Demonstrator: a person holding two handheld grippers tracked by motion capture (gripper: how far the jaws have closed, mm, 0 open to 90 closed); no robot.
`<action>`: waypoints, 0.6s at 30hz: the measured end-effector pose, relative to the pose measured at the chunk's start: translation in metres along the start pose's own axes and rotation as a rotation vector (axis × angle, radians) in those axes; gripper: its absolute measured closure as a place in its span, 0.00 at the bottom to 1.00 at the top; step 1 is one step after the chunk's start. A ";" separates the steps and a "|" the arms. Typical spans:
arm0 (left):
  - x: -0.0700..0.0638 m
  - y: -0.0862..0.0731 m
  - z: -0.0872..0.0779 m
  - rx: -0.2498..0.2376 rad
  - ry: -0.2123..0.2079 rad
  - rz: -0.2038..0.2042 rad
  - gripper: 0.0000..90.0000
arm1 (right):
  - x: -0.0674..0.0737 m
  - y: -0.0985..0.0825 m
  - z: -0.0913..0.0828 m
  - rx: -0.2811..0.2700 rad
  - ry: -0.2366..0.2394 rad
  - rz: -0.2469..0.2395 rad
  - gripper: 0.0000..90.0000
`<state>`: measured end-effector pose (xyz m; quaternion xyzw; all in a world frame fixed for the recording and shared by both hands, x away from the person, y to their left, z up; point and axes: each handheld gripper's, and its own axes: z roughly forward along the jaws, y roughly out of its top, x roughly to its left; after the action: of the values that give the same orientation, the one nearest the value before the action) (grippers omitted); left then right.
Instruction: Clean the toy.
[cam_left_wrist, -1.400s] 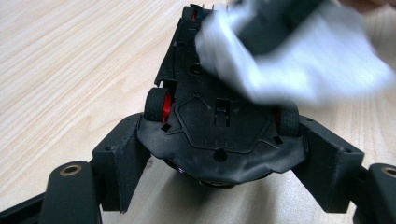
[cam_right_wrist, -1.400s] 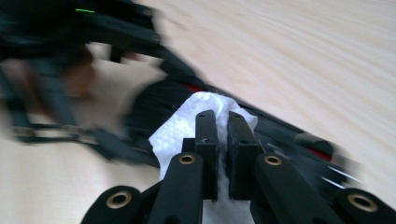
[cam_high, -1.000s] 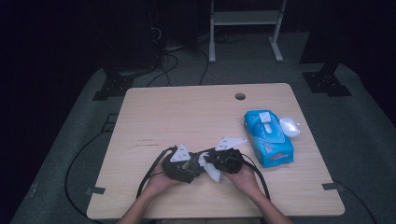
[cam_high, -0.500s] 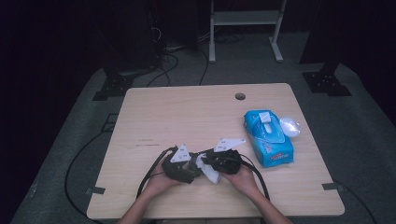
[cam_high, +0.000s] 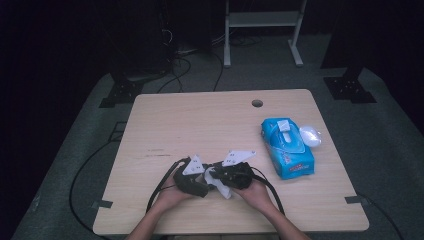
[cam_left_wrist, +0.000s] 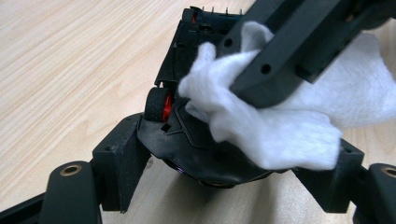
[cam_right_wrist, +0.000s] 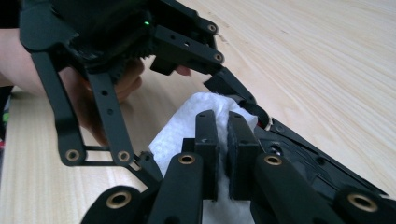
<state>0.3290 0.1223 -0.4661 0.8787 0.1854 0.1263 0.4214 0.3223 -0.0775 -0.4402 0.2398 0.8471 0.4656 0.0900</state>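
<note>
Left gripper (cam_left_wrist: 224, 186) clamped on black mouse (cam_left_wrist: 196, 140) at frame bottom, right gripper (cam_right_wrist: 223, 140) pinching white wipe (cam_left_wrist: 280, 121) against it, blue wipes pack (cam_high: 287, 147) centre right, white mouse (cam_high: 310, 135) just beside pack

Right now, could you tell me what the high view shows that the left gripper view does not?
High view alone: the blue wipes pack and a white mouse beside it on the table's right side, plus the person's hands.
Left gripper view alone: the black computer mouse clamped between the left gripper, its red-trimmed scroll wheel visible.
Both: the white wipe pinched by the right gripper, and the wooden table.
</note>
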 end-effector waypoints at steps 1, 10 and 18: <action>0.000 0.000 0.000 0.001 0.001 0.002 0.27 | -0.002 0.000 -0.001 0.002 -0.009 0.003 0.94; -0.001 0.003 -0.002 -0.018 0.000 0.009 0.27 | -0.013 -0.004 -0.011 0.001 -0.055 0.033 0.94; -0.002 0.002 -0.003 -0.006 0.000 0.010 0.27 | -0.002 0.001 -0.002 0.003 -0.008 -0.010 0.93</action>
<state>0.3270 0.1223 -0.4632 0.8783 0.1805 0.1291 0.4234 0.3233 -0.0798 -0.4382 0.2377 0.8486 0.4629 0.0952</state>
